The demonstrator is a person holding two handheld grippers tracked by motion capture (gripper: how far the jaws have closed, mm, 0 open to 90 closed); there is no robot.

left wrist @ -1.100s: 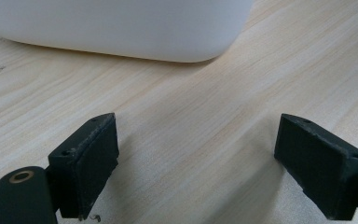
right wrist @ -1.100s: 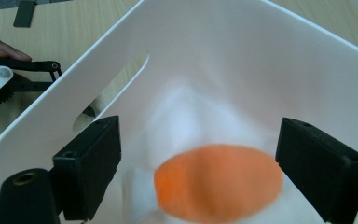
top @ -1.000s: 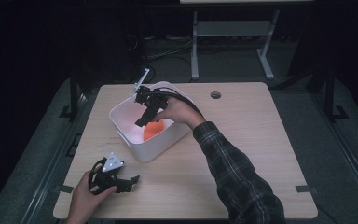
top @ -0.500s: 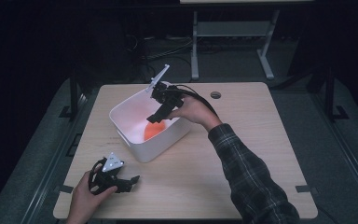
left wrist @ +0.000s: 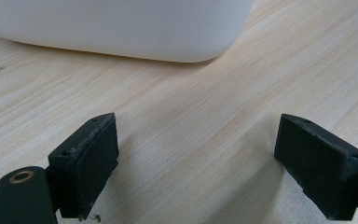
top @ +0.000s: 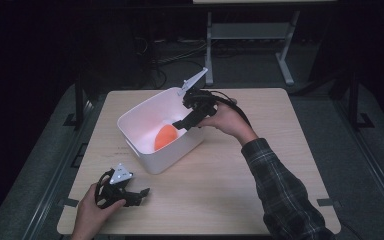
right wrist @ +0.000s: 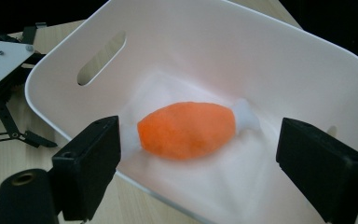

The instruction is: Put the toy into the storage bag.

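Observation:
A white tub with handle slots stands on the wooden table, left of centre. An orange plush thing with white ends lies on its floor; in the right gripper view the plush thing lies loose, lengthwise between the jaws but farther off. My right gripper hovers over the tub's right rim, open and holding nothing. My left gripper rests low on the table near the front left edge, open and empty, facing the tub's outer wall.
The table's right half is bare wood. A metal stand stands on the dark floor behind the table. The right forearm in a plaid sleeve crosses the table's front right.
My right gripper has drawn back from over the tub's middle to its right rim, rising a little. The orange plush thing stays in the tub. The left gripper has not moved.

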